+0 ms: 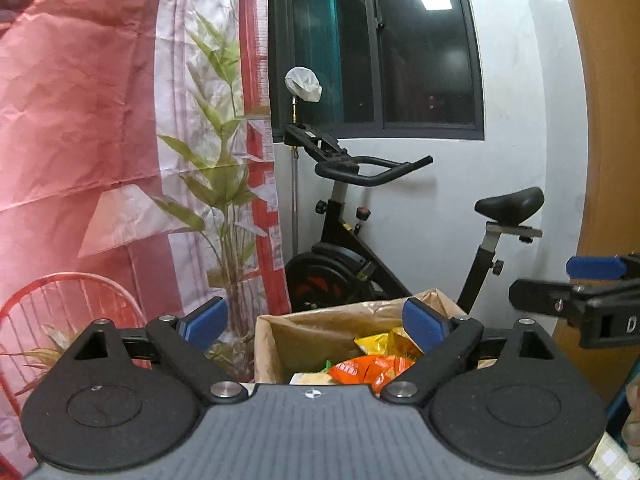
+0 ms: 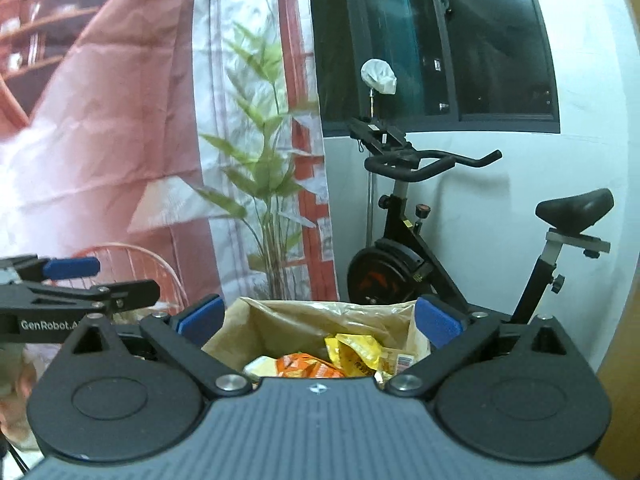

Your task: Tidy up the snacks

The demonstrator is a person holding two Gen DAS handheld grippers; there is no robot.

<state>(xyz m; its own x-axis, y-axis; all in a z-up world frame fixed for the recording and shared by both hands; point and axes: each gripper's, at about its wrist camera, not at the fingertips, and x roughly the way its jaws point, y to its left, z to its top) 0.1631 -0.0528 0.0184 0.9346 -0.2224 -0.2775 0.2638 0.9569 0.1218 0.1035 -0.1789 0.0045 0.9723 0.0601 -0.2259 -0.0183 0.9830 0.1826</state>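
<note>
A brown paper bag point(image 1: 304, 328) point(image 2: 280, 320) stands open just beyond both grippers. Inside lie an orange snack packet point(image 1: 364, 368) point(image 2: 308, 366), a yellow packet point(image 1: 380, 342) point(image 2: 356, 350) and a pale packet point(image 2: 260, 366). My left gripper point(image 1: 316, 324) is open, blue pads wide apart, nothing between them; the bag shows through the gap. My right gripper point(image 2: 318, 320) is open too, with nothing between its pads. In the left wrist view the right gripper point(image 1: 576, 284) juts in from the right edge. The left gripper point(image 2: 92, 280) enters the right wrist view from the left.
An exercise bike point(image 1: 360, 248) point(image 2: 420, 248) stands behind the bag against a white wall under a dark window point(image 1: 380, 48). A potted plant point(image 1: 224, 184) point(image 2: 264, 176) and a red printed backdrop point(image 1: 80, 120) are on the left, with a red wire chair point(image 1: 60, 304). A wooden panel point(image 1: 608, 120) is right.
</note>
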